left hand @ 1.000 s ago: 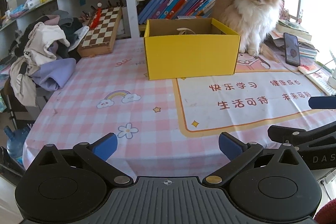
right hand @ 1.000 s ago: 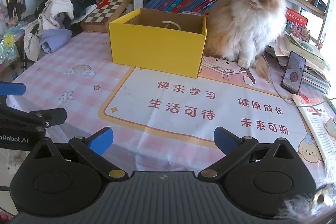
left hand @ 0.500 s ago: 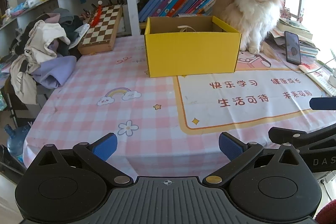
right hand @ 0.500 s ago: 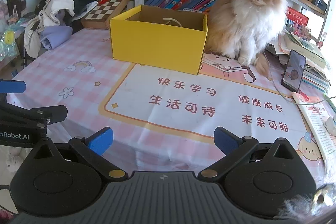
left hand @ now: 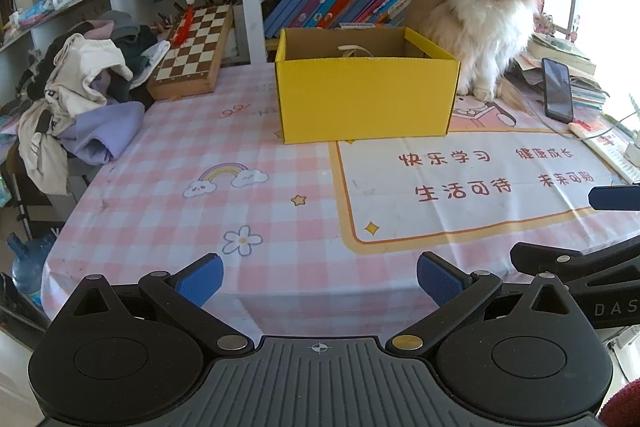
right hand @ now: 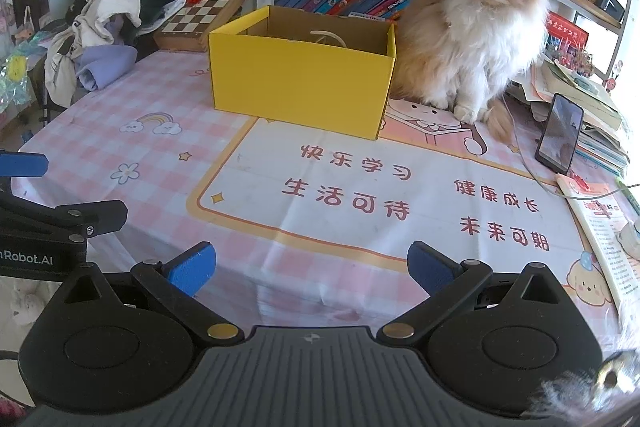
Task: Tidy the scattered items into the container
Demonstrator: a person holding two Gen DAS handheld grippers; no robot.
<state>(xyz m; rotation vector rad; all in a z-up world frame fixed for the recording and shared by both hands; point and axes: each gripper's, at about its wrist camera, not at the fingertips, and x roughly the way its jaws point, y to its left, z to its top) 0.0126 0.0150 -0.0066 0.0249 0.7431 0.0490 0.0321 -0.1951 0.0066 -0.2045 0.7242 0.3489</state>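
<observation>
Yellow box (left hand: 366, 103) stands open-topped at the far middle of the desk (left hand: 168, 195), on the pink checked cloth, with a fluffy orange cat (right hand: 472, 39) sitting just beside its right end. Left gripper (left hand: 318, 279) and right gripper (right hand: 310, 269) hover side by side over the near desk edge, both jaws spread wide and holding nothing; a pale curved strip shows inside the box

Both wrist views are taken low, from the near table edge, facing the shelves. The yellow box (left hand: 366, 99) sits centre frame in the left view, left of centre in the right (right hand: 300, 83). The cat (left hand: 476, 23) and printed mat (right hand: 392, 195) are shared.
</observation>
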